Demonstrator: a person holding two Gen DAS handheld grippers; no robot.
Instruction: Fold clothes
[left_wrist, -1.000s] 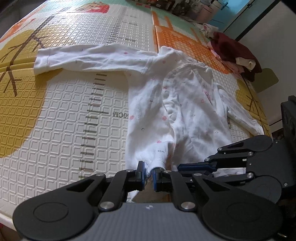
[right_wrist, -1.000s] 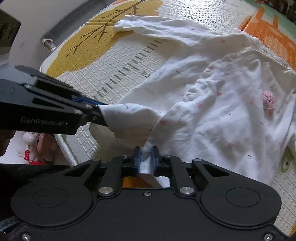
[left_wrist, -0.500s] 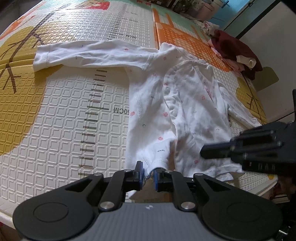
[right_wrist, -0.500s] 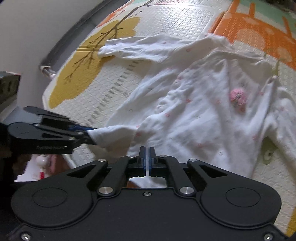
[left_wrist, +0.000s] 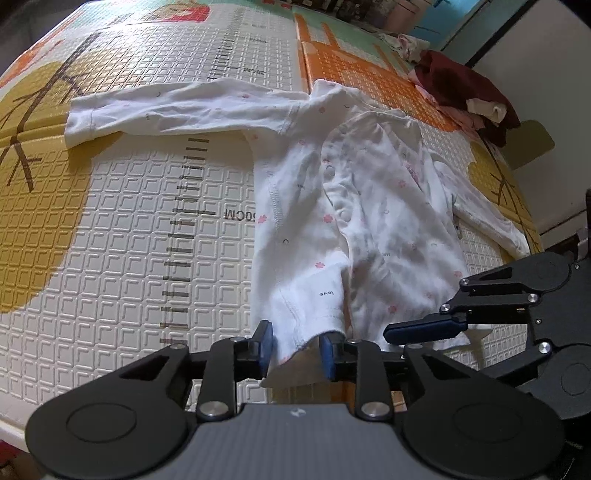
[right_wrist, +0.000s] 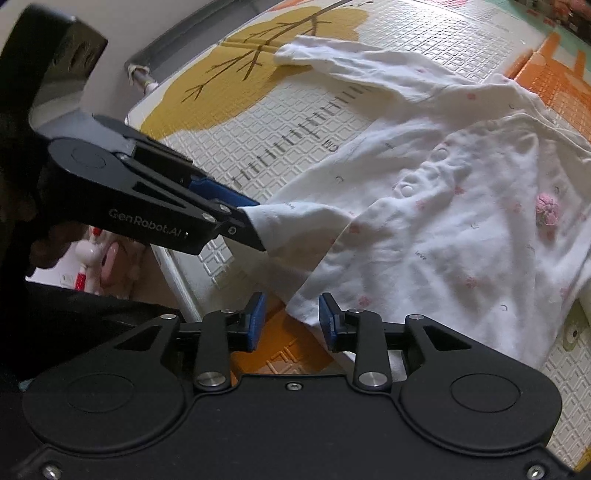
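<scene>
A white baby romper with small pink flowers (left_wrist: 351, 206) lies spread on the play mat, one sleeve stretched far left, the other to the right; it also shows in the right wrist view (right_wrist: 443, 229). My left gripper (left_wrist: 296, 349) is open, with the left leg cuff (left_wrist: 314, 317) lying loose between its fingers. My right gripper (right_wrist: 291, 319) is open too, with the other leg's hem (right_wrist: 306, 310) between its fingers. Each gripper shows in the other's view, the right one (left_wrist: 424, 328) and the left one (right_wrist: 236, 214).
The patterned foam play mat (left_wrist: 110, 240) ends close below the grippers. A pile of dark red and pink clothes (left_wrist: 465, 85) lies at the far right. A pink and white toy (right_wrist: 107, 258) sits off the mat's edge, lower left.
Both grippers were shut on the romper's leg cuffs; now both have opened and let go. The legs lie stretched toward the mat's near edge.
</scene>
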